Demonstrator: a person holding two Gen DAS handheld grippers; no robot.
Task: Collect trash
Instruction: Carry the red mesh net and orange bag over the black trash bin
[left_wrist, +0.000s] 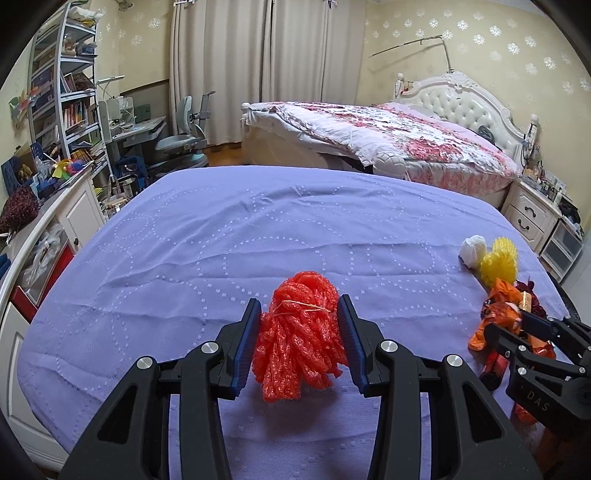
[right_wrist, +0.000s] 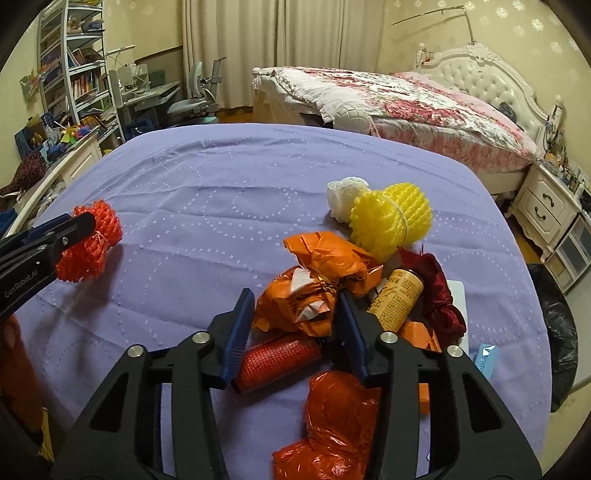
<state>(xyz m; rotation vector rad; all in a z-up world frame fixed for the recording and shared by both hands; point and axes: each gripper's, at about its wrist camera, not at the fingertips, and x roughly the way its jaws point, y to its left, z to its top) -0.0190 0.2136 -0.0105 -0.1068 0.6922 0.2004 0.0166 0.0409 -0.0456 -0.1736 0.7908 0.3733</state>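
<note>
Crowding right tongs (right_wrist: 295, 325) clamped on orange wrapper (right_wrist: 295, 306): bottle (right_wrist: 397, 299), yellow net (right_wrist: 389, 221)

Floral-quilted bed (left_wrist: 399, 136) (tufted headboard), bookshelf (left_wrist: 70, 92), desk chair (left_wrist: 183, 138), nightstand (left_wrist: 532, 210).

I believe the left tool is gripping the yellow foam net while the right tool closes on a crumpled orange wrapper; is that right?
Not quite: the left tool grips the red foam net, as the left wrist view shows. The yellow foam net lies untouched on the purple cloth. The right tool is on the orange wrapper.
</note>
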